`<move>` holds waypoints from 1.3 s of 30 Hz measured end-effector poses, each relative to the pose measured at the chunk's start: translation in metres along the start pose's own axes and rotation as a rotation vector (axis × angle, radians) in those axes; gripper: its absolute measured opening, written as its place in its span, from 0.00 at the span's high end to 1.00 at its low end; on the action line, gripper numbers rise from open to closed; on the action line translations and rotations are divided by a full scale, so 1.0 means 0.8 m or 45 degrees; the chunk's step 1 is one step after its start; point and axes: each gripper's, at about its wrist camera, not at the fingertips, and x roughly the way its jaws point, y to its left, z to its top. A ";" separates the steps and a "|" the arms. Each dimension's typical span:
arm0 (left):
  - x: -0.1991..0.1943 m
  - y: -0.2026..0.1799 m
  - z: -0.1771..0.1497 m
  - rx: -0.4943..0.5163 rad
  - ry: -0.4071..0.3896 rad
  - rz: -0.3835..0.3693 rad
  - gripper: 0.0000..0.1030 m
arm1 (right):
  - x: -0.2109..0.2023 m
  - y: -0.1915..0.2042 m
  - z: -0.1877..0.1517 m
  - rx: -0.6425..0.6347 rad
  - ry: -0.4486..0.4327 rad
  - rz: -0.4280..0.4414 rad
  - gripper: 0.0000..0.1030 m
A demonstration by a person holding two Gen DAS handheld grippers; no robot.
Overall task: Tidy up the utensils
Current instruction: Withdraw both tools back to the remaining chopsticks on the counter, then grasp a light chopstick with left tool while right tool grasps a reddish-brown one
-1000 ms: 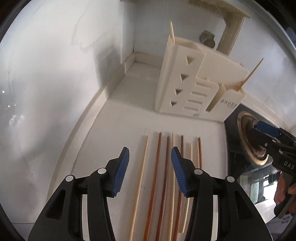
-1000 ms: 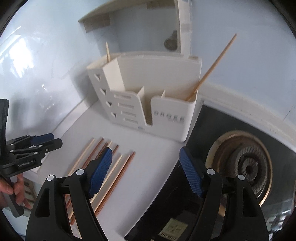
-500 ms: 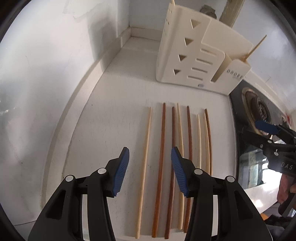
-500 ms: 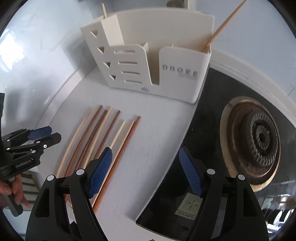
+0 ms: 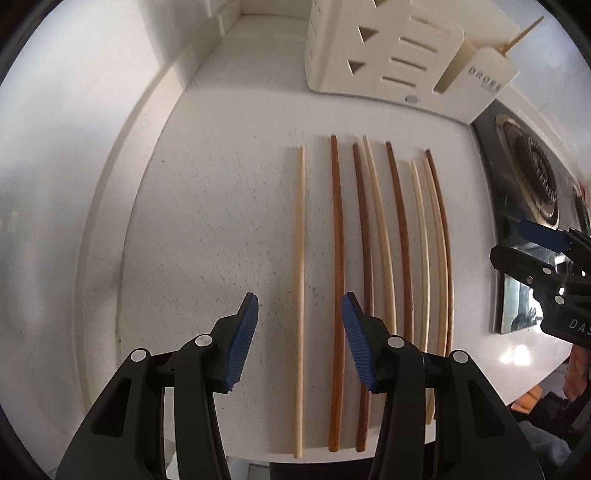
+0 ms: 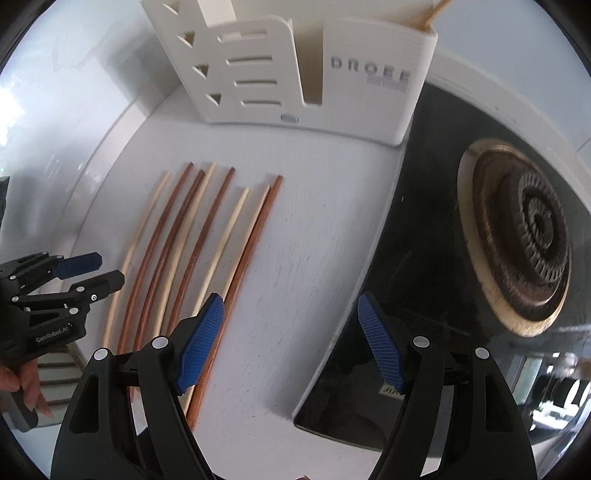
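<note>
A: Looking through the left wrist view first: how far along is it?

B: Hardly begun, I'd judge. Eight chopsticks (image 5: 373, 258) lie side by side on the white counter (image 5: 221, 221), pale and dark mixed. The cream holder (image 5: 399, 55) stands at the far end, near the stove. One pale stick (image 5: 522, 33) leans out of its right-hand compartment, so that one is stowed; the rest are left to do.

A: And the claw there?

B: The left gripper (image 5: 299, 314) has its jaws well apart, holding nothing. It hovers over the near end of the row, and the leftmost pale chopstick (image 5: 299, 258) runs straight through the gap between the blue pads (image 5: 242, 339). Whether the pads touch the counter I cannot tell.

A: Now the right wrist view.

B: Same count: eight on the counter, fanned out in front of the holder, with the burner (image 6: 524, 236) off to the right. The stowed stick's base just shows at the top edge.

A: That claw?

B: The right gripper (image 6: 291, 332) is spread wide and empty. Its left pad (image 6: 201, 343) sits over the dark outermost chopstick (image 6: 255, 243); between the fingers lies only bare counter and the stove's edge.
</note>
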 end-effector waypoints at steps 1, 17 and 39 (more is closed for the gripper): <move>0.001 -0.001 0.001 0.010 0.009 0.001 0.54 | 0.003 0.000 -0.001 0.011 0.012 0.003 0.27; 0.020 0.003 0.002 0.080 0.137 -0.012 0.57 | 0.031 0.025 0.003 0.025 0.131 -0.101 0.27; 0.026 0.000 0.027 0.153 0.165 -0.007 0.58 | 0.048 0.023 0.002 0.072 0.247 -0.165 0.27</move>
